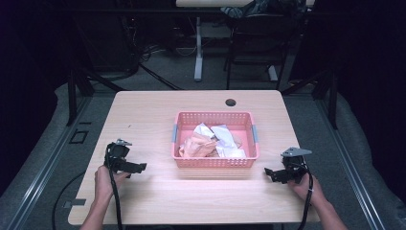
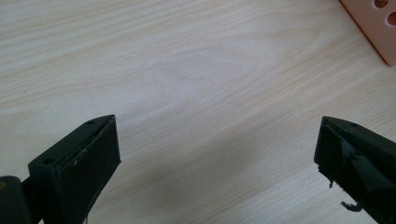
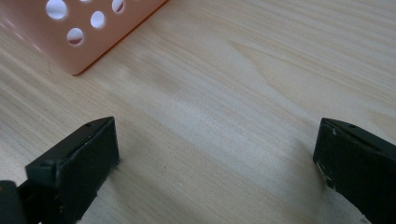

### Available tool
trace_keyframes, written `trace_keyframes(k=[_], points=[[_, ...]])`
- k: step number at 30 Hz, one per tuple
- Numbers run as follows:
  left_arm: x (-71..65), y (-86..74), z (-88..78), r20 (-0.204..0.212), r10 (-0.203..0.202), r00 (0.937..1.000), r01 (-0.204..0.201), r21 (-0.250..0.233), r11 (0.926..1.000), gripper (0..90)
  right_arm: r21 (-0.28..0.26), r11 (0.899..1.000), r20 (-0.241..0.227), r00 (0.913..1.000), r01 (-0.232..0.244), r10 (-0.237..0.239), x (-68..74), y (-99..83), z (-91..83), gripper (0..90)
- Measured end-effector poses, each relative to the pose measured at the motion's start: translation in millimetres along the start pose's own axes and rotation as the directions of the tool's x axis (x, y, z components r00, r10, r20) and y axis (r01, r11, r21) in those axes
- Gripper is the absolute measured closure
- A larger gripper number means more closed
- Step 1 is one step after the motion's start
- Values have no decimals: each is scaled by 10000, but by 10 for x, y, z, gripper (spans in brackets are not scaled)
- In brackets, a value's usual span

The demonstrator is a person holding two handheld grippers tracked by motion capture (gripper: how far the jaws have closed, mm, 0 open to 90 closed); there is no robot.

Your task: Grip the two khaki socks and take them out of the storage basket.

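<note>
A pink perforated basket [image 1: 214, 163] stands in the middle of the light wooden table [image 1: 153, 115], holding crumpled white and peach-coloured wrappers [image 1: 210, 141]. My left gripper [image 1: 140, 167] rests low over the table to the basket's left, open, with bare wood between its black jaws [image 2: 217, 154]. A corner of the basket [image 2: 373, 28] shows at the top right of the left gripper view. My right gripper [image 1: 270, 173] sits near the basket's front right corner, also open with nothing between its jaws [image 3: 217, 154]. The basket's wall [image 3: 79, 32] fills the top left of the right gripper view.
A round cable hole [image 1: 231, 102] sits near the table's far edge. Behind the table stand a desk leg [image 1: 198, 48] and dark frames on a grey floor. Cables trail from both grippers toward the near edge.
</note>
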State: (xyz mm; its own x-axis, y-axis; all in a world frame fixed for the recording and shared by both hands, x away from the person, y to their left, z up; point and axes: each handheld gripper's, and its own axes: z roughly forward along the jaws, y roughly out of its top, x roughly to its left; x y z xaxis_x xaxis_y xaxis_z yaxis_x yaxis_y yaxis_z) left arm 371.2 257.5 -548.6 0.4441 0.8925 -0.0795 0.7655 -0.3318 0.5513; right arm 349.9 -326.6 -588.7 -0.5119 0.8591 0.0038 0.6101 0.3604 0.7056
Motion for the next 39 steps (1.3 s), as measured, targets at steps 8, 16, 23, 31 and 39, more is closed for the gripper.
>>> trace_keyframes(k=[8,16,23,31,39], points=[[-28,3,29,43,140,9999,-140,97,9999,3,-4,10000,-27,10000,8,-8,-2,0,1,0],[-64,64,3,125,449,9989,-452,281,9986,2,-46,10000,-3,10000,30,-30,0,-5,-1,0],[-153,167,-97,195,724,9972,-727,139,9973,2,5,10000,-35,10000,64,-64,-4,-4,-4,0],[-275,368,-183,496,1251,9909,-1262,187,9918,2,-8,10000,-2,10000,12,-12,1,-6,-5,0],[-354,571,-235,891,1645,9823,-1668,188,9858,2,-37,10000,1,10000,-7,7,3,-7,-2,0]])
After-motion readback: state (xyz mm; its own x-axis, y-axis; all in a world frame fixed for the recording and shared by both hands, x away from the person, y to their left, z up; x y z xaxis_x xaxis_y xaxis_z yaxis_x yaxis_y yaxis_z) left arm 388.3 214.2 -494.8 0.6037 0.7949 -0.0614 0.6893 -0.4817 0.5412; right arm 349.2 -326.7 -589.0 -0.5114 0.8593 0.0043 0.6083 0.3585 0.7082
